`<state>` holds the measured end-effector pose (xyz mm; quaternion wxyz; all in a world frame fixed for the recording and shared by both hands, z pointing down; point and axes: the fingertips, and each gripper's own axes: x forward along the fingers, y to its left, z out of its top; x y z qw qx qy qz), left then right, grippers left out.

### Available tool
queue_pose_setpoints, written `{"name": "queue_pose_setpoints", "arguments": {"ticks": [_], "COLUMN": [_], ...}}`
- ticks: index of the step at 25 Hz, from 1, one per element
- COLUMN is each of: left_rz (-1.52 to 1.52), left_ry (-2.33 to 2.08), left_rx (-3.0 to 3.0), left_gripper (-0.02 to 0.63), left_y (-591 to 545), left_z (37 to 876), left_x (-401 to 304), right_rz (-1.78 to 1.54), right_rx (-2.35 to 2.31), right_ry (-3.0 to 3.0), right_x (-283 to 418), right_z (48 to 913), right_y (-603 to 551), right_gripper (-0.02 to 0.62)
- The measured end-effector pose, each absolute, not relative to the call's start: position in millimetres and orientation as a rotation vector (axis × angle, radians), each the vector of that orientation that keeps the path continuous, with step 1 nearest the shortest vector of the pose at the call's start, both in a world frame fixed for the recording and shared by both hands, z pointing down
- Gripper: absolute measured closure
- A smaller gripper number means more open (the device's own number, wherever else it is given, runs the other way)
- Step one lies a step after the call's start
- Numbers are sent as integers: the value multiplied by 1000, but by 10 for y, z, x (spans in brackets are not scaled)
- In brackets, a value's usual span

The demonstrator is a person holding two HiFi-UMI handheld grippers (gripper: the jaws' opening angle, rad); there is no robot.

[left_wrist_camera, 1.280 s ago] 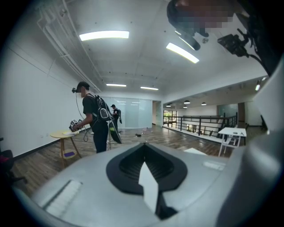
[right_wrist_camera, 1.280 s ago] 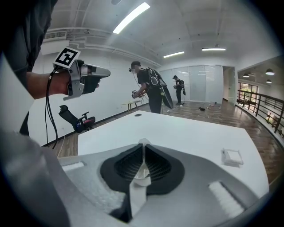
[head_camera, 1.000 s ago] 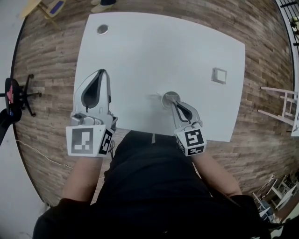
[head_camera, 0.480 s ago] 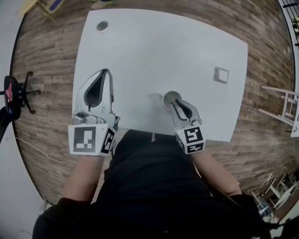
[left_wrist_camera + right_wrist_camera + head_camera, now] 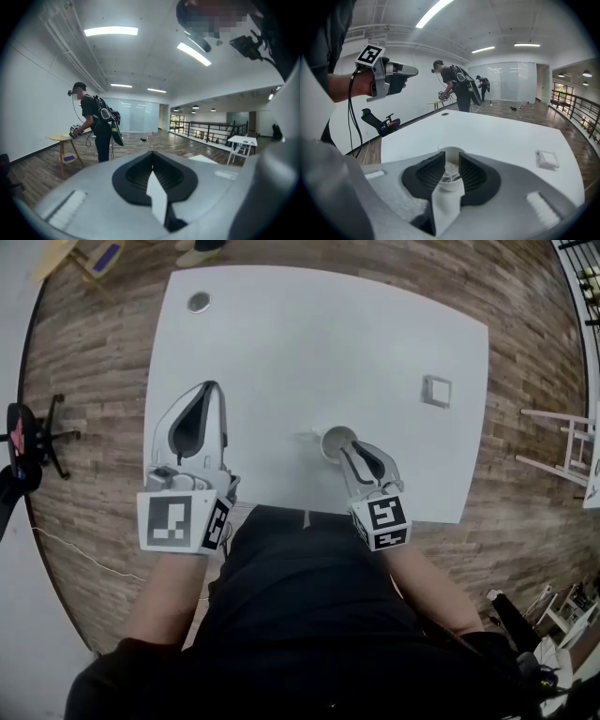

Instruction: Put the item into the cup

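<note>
A white cup (image 5: pixel 332 439) stands on the white table (image 5: pixel 309 343) near its front edge. My right gripper (image 5: pixel 345 445) hangs just above the cup's near side. In the right gripper view its jaws are opening, and the cup (image 5: pixel 451 187) shows through the gap of my right gripper (image 5: pixel 452 154). A crumpled whitish item (image 5: pixel 450 175) lies inside the cup, and the pads do not touch it. My left gripper (image 5: pixel 206 388) is held up over the table's left edge, shut and empty; the right gripper view also shows my left gripper (image 5: pixel 414 71), and in its own view my left gripper (image 5: pixel 151 153) has its jaws together.
A small square white block (image 5: pixel 437 390) lies at the right of the table and a round grommet hole (image 5: pixel 198 302) at its far left corner. An office chair (image 5: pixel 23 437) stands on the wood floor at left. Other people (image 5: pixel 457 89) work by a side table beyond.
The right gripper's jaws have spread apart over the cup. The left gripper has stayed where it was.
</note>
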<state>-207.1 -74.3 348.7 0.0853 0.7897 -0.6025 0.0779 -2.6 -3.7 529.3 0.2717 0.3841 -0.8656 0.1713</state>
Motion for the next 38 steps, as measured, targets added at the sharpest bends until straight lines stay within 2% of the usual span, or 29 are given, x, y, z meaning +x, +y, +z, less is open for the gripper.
{"name": "queue_pose_setpoints", "arguments": {"ticks": [25, 38], "left_rz": [182, 165], "left_ry": [-1620, -1532], "left_rx": [2637, 2773], "left_gripper": [600, 600], "left_y": [-1019, -1027], "left_z": [3021, 2814], "left_x": [-1314, -865], "right_rz": [378, 331], "right_rx": [1439, 1686], "right_ry": [-2278, -2189], "right_x": [811, 1466], "right_z": [4823, 4595], "right_y": [-460, -476], "right_gripper": [497, 497]}}
